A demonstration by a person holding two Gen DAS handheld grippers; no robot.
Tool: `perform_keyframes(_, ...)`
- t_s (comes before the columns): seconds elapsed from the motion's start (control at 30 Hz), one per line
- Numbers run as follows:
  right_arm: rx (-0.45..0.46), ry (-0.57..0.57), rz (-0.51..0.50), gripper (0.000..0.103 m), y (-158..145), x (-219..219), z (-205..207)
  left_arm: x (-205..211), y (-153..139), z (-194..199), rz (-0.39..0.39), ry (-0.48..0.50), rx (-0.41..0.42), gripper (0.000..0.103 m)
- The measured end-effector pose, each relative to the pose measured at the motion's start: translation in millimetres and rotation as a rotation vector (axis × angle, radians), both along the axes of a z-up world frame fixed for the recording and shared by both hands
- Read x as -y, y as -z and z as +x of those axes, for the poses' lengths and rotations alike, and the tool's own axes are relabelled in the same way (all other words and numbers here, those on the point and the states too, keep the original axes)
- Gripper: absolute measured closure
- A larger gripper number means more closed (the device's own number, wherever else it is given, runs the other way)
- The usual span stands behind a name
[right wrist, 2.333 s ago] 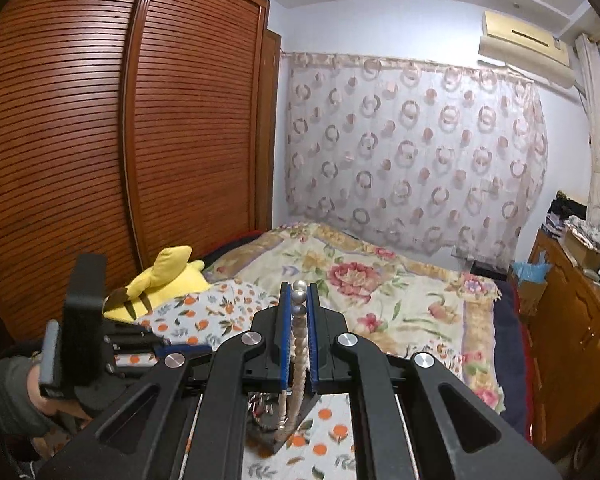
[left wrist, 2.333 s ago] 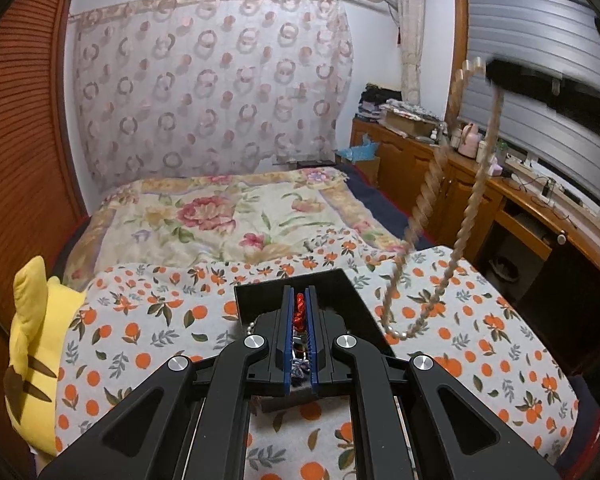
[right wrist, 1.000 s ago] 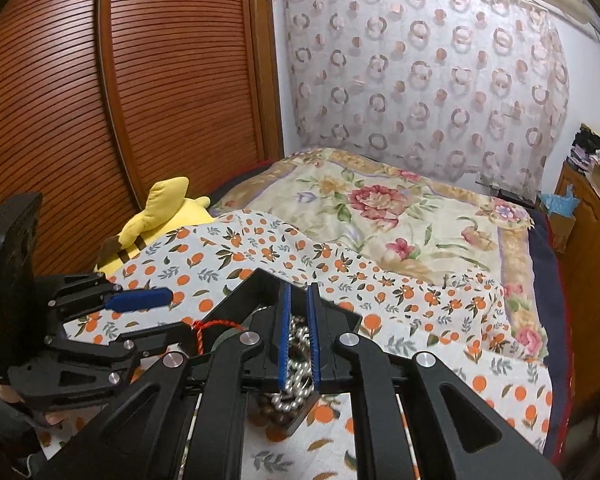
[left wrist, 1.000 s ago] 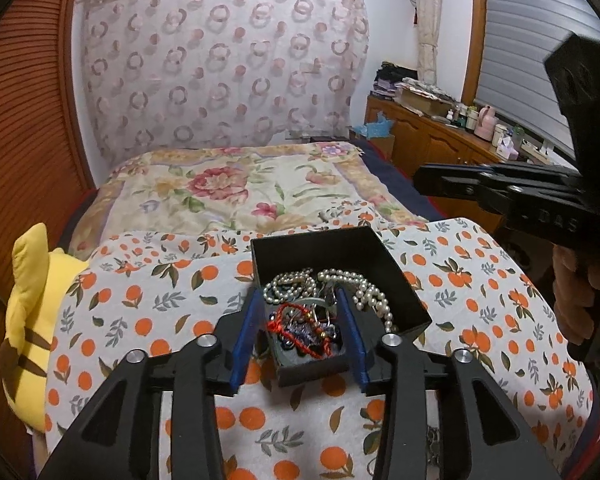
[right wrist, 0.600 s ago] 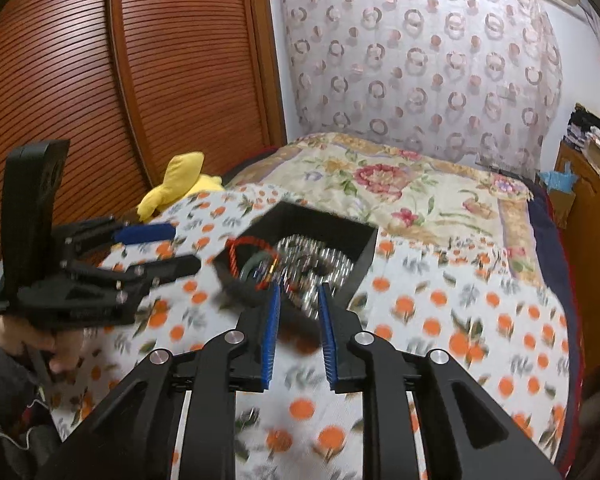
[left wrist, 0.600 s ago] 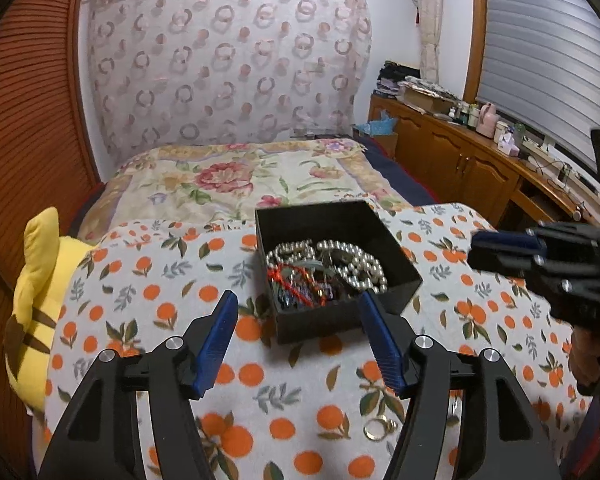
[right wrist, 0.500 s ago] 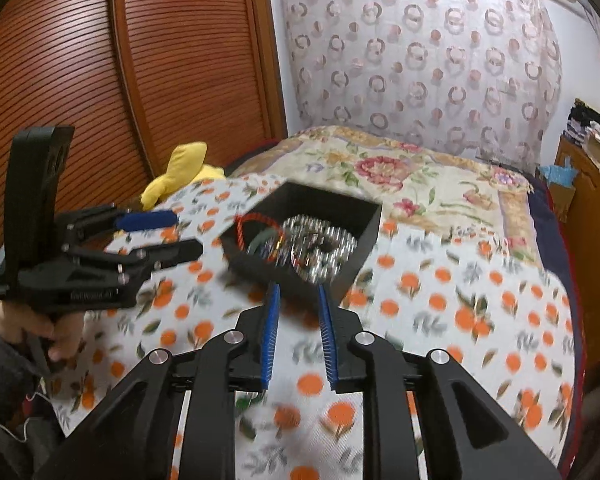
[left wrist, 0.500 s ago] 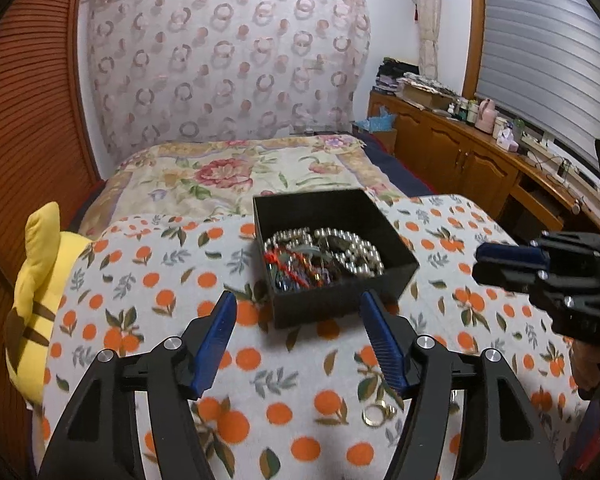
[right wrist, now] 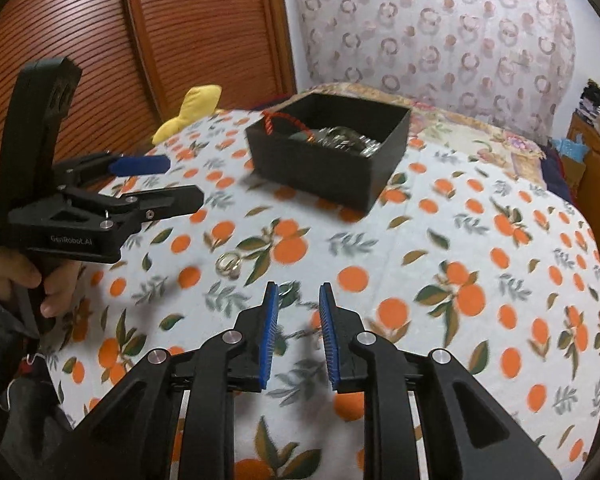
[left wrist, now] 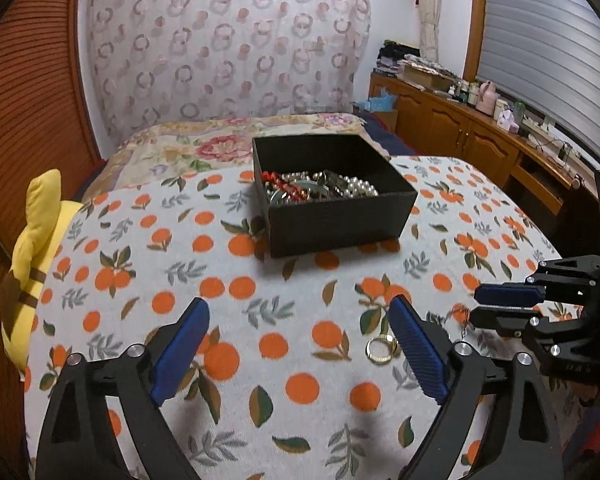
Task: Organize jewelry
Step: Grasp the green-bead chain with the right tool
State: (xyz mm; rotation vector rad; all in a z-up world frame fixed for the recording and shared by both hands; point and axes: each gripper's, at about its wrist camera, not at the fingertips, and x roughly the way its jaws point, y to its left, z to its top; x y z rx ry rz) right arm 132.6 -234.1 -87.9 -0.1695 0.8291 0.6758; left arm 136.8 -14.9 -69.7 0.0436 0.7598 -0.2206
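Now opening wide w/ nothing between: left hand-held gripper (left wrist: 300, 344) over bed cloth (left wrist: 236, 360); right hand-held gripper (right wrist: 297, 332) slightly parted, empty (gold rings (left wrist: 381, 347) beside, black box (left wrist: 336, 216) of jewelry beyond).

Orange-print bedspread (left wrist: 260, 312), yellow plush toy (left wrist: 36, 256), ring-patterned curtain (left wrist: 228, 52), wooden cabinets (left wrist: 456, 132)

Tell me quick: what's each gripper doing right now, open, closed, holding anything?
Left gripper: jaws wide and opening, nothing between them, nothing held.
Right gripper: open by a narrow gap, holding nothing.
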Motion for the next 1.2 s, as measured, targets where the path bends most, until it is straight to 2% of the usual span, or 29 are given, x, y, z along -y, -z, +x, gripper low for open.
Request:
perform_keyframes(0.2, -0.036, -0.031, -0.005, 0.08, 7.7, -15.3, -5.2, -5.2, 10.0, -6.2, -0.001, -0.005, -0.032, 0.013)
perform_keyframes(0.47, -0.065, -0.013, -0.041, 0.08, 15.9, -27.7, 4.3, -12.4, 17.2, -11.2, 0.004, -0.018, -0.051, 0.013)
perform_keyframes(0.73, -0.017, -0.015, -0.103, 0.082, 17.3, -38.6, 3.7, -16.4, 17.8, -13.1, 0.003, -0.018, -0.053, 0.013)
perform_keyframes(0.77, -0.014, -0.017, -0.103, 0.089, 17.3, -38.2, 2.8, -16.1, 18.2, -12.8, 0.002, -0.017, -0.054, 0.013)
perform_keyframes(0.8, -0.018, -0.025, -0.098, 0.09, 17.4, -37.6, 1.8, -15.7, 18.8, -13.3, 0.003, -0.014, -0.055, 0.013)
perform_keyframes(1.17, 0.031, 0.054, -0.041, 0.09, -2.6, 3.9, -6.4, 22.8, 23.0, -15.5, 0.015, 0.093, -0.079, 0.013)
perform_keyframes(1.2, 0.036, 0.06, -0.037, 0.09, -5.0, 7.1, -6.7, 26.1, 22.8, -15.1, 0.017, 0.1, -0.079, 0.015)
